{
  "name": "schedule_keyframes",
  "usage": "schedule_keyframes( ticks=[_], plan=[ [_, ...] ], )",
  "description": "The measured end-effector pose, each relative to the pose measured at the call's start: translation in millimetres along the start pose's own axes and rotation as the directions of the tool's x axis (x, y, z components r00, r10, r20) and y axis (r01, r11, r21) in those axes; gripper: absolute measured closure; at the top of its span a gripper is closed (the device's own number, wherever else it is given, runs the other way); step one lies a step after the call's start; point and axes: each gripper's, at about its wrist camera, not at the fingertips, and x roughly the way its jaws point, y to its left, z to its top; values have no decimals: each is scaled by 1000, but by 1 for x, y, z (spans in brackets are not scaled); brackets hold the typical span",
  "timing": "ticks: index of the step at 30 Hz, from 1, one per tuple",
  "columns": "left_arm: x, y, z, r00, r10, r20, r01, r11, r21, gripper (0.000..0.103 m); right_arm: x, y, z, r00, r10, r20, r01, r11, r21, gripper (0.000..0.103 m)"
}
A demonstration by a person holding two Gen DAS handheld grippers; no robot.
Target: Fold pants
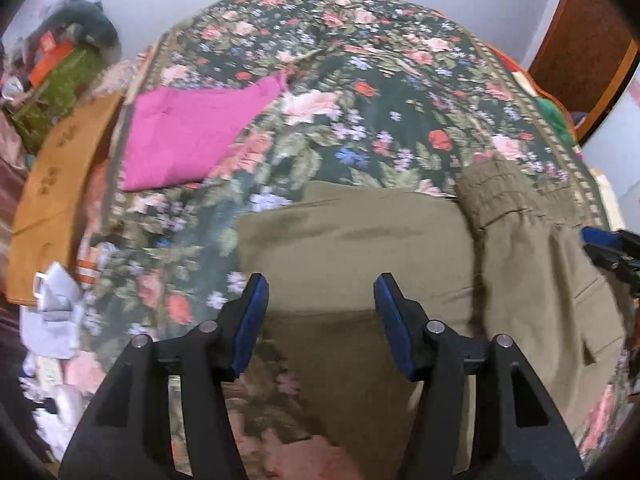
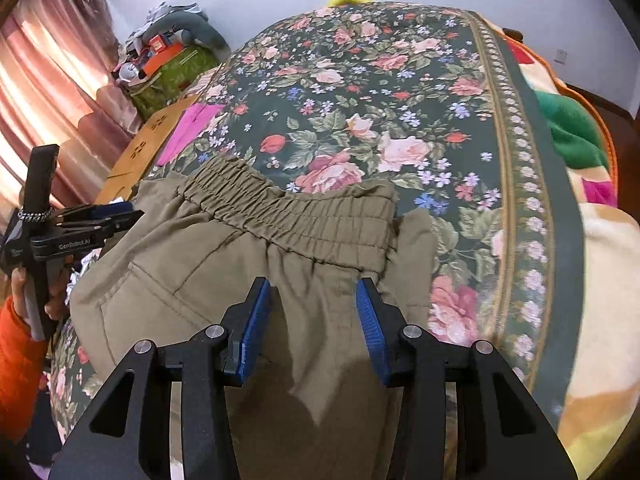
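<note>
Just below my left gripper (image 1: 320,292) and right gripper (image 2: 314,296), both part open and empty, lie the olive pants (image 2: 224,264) on the floral bedspread (image 2: 360,100). They look soft and limp; I'd pinch the gathered waistband (image 2: 288,212). No containers that I can make out beyond.

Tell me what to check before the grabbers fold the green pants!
1. Both grippers open with nothing pinched: left gripper and right gripper both open: ok.
2. Olive pants lie on the floral bedspread: ok.
3. Elastic waistband flat: bunched, one corner folded over: not ok.
4. Leg ends lined up: out of view: cannot tell.
5. Folded pink cloth lies apart from the pants: ok.
</note>
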Motion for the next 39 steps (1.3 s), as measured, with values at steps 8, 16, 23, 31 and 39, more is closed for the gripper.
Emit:
schedule_keyframes(
  ticks=[8, 16, 23, 31, 39],
  plan=[
    [-18, 17, -12, 1000, -8, -1, 8, 998, -68, 28, -24, -4, -11, 993, -108, 43, 110, 993, -46, 37],
    [-7, 4, -23, 993, -111, -51, 107, 992, -67, 25, 0, -37, -18, 998, -8, -58, 15, 993, 121, 34],
    [8, 7, -13, 978, -201, -61, 194, 975, -104, 28, 20, -34, -11, 997, 39, -65, -31, 993, 117, 37],
    [4, -5, -3, 981, -195, -13, 194, 978, -75, 83, 25, -38, -6, 998, 34, -44, -28, 991, 130, 75],
    [-25, -15, 7, 992, -72, 102, 78, 995, -57, 98, 12, -20, 5, 1000, -13, 19, 12, 999, 42, 88]
  ],
)
